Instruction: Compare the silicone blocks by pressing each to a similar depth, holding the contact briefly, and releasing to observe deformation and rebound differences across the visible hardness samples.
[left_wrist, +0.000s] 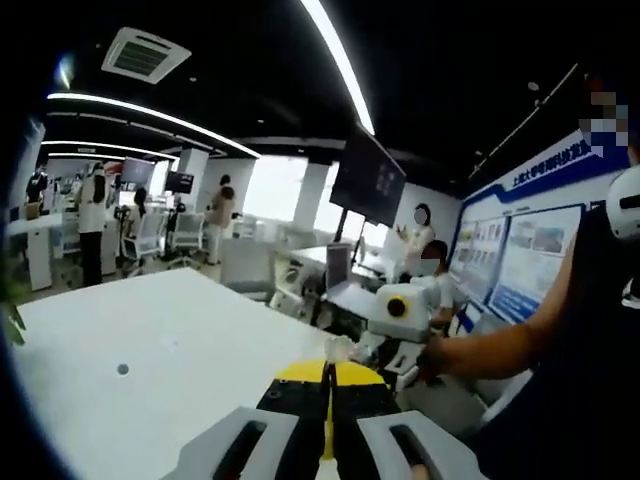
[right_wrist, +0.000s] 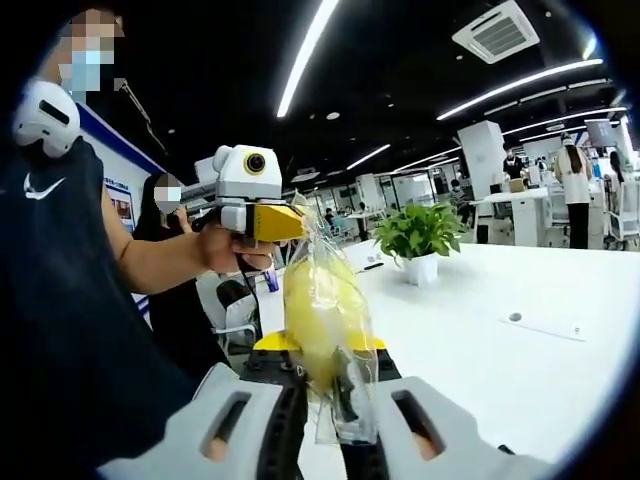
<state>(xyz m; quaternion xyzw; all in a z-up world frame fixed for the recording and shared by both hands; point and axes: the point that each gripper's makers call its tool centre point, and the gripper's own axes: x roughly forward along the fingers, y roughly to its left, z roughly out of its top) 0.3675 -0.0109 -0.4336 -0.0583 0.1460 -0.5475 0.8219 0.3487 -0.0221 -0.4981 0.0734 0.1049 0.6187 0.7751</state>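
Looking across a large open office, we see a long white table (right_wrist: 560, 380) spreading from the centre toward 3 o'clock in the right gripper view, and the same white table (left_wrist: 150, 350) filling the 8 o'clock area of the left gripper view. A person in a dark sleeveless top (right_wrist: 60, 330) stands at 9 o'clock in the right gripper view, one hand (right_wrist: 228, 250) gripping the left claw (right_wrist: 290, 222) at about 10 o'clock from centre. A potted green plant (right_wrist: 418, 238) stands on the table at 2 o'clock.

We find the task's thing, a yellow silicone block in a clear plastic bag (right_wrist: 325, 320), rising upright from the right claw (right_wrist: 330, 400) at 6 o'clock; the jaws are closed on the bag's lower part. The tip of the left claw touches, or nearly touches, the top of the bag.

In the left gripper view, the left claw (left_wrist: 328, 380) sits at 6 o'clock with its jaws pressed together; we cannot tell whether anything is between them. The right claw's white body (left_wrist: 400, 310) appears at 4 o'clock.
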